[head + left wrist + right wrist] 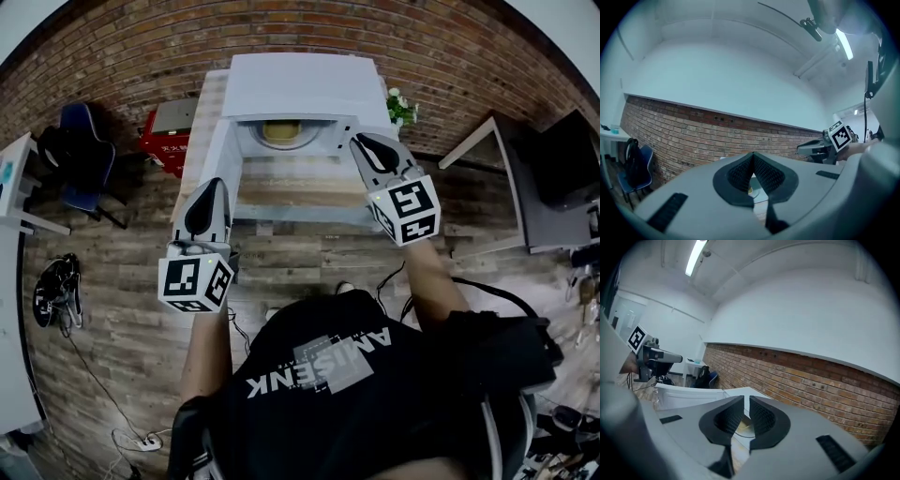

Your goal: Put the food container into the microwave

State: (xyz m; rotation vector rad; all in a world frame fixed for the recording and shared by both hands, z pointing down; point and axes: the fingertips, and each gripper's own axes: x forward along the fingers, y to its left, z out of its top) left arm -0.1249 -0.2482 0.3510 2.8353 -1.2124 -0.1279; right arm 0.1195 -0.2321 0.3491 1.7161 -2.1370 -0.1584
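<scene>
Arms of a person in a black shirt (347, 394) stretch forward, each hand holding 1 grey plastic gripper level in front of a white, box-shaped microwave (295, 89). It sits against a red brick wall (122, 56) on a wood-grain table (300, 187), with its door (208, 155) swung open to the left. The left gripper (216, 187) is nearer the person, beside that door, its 2 ribbed black pads (740, 173) pressed together at the tips and empty. The right gripper (364, 142) is raised at the microwave's right front corner, jaws a narrow slit apart, holding nothing. The round, yellowish food container (280, 133) sits inside the microwave's cavity.
</scene>
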